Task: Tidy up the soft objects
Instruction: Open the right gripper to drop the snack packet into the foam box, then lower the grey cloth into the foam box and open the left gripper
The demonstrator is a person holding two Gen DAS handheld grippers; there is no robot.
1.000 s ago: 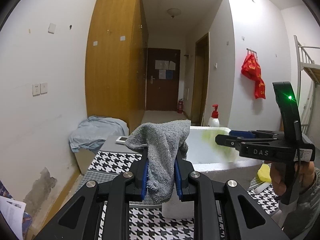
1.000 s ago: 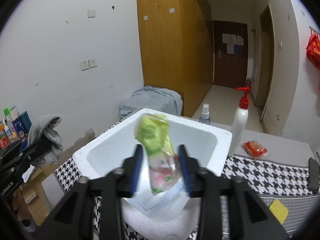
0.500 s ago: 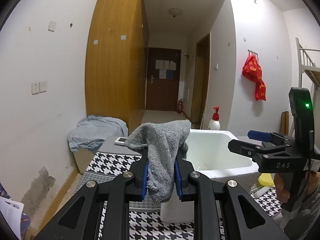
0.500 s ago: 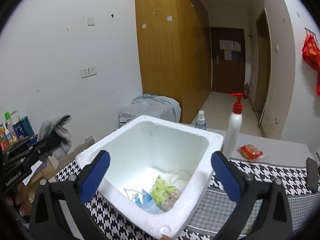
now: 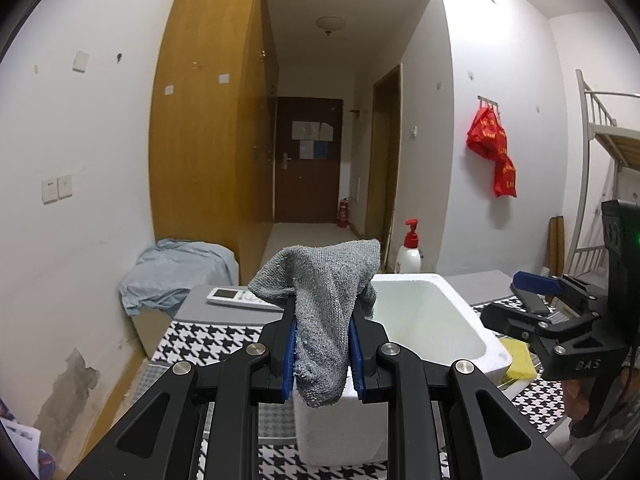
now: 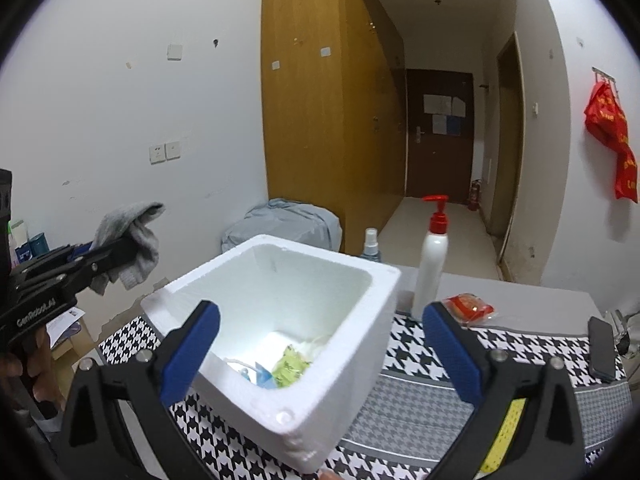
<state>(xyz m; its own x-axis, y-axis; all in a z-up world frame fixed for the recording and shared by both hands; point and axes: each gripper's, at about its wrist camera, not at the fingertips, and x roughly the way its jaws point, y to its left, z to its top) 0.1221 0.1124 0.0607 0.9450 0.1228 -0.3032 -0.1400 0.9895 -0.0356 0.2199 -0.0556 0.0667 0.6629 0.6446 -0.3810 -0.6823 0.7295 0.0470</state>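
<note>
A grey knitted cloth hangs pinched between the blue pads of my left gripper, which is shut on it, left of a white foam box. From the right wrist view the same cloth and left gripper sit at the left, beside the foam box. My right gripper stands wide open over the box's near corner with nothing between its fingers. A green packet and pale blue items lie on the box floor. In the left wrist view the right gripper shows at the right edge.
A red-capped pump bottle and a small spray bottle stand behind the box. A red snack packet, a dark phone, a yellow sponge and a white remote lie on the houndstooth tablecloth.
The right gripper opened and let go of the green packet, which now lies in the box. It then drew back a little. The left gripper kept hold of the cloth.
</note>
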